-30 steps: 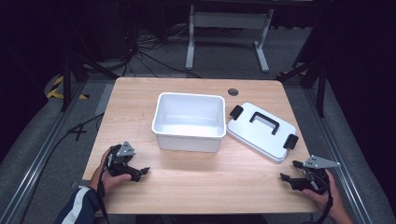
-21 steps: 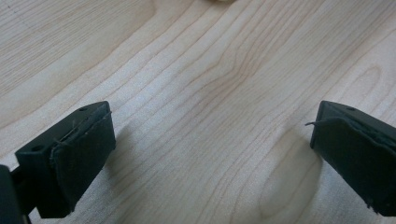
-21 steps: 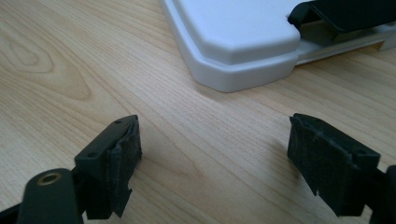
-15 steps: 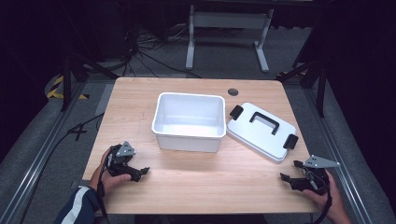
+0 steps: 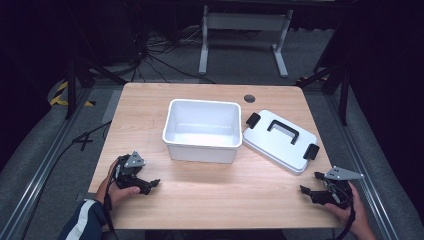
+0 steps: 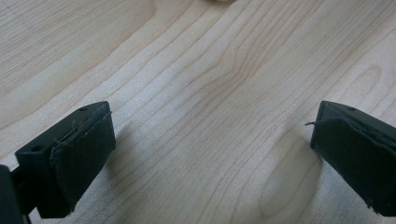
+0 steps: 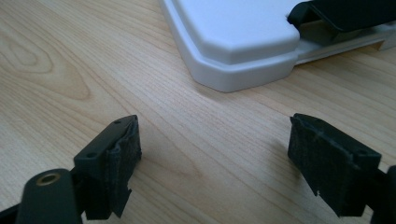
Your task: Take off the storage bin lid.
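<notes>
Two grippers rest low on the wooden table, one at each lower corner of the high view. At the lower left of that frame the left gripper sits in a hand with a striped sleeve behind it, its jaws pointing toward the right of the frame. In the left gripper view the two black jaws stand wide apart over bare wood grain, released, with nothing between them. At the lower right of the high view the right gripper is held by the other hand, a grey three-cornered plate on top, its jaws pointing toward the left of the frame. In the right gripper view its jaws are likewise spread and empty, and beyond them, in the upper middle of the frame, lies a corner of the white lid with one black latch at the upper right. In the high view the lid lies flat right of centre, black handle up, just beside the open white bin, which stands at mid-frame. Near the table's far edge is a small dark round hole
</notes>
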Demonstrator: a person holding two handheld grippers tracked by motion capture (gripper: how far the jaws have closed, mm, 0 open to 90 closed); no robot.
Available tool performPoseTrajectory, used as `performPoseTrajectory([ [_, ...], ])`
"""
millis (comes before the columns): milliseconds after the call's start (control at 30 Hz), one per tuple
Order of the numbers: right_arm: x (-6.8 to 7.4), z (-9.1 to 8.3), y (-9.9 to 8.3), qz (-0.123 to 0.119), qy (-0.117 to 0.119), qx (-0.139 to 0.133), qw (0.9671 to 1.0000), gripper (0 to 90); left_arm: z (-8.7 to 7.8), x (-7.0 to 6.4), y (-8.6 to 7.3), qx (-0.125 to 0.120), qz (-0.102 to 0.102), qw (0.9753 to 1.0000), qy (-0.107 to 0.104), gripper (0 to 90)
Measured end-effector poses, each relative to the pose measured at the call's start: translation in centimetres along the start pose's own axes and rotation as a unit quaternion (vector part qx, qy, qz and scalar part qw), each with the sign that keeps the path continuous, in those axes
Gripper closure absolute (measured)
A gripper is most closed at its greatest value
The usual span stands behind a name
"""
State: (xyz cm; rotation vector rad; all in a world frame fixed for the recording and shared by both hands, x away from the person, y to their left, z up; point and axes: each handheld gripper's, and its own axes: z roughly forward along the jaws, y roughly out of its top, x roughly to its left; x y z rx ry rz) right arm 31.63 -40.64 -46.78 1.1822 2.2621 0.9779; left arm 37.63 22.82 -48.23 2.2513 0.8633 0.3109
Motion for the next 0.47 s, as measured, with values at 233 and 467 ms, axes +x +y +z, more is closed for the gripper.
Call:
performPoseTrajectory([
  [233,-0.03,0.04,0.01,0.000,-0.002,0.000,1.0000,16.6,0.04,-0.01,0.00,-0.002,0.000,1.0000,0.000,0.2],
  [467,-0.03,0.04,0.02,0.001,-0.002,0.001,1.0000,16.4,0.05,-0.01,0.00,-0.002,0.000,1.0000,0.000,0.2],
])
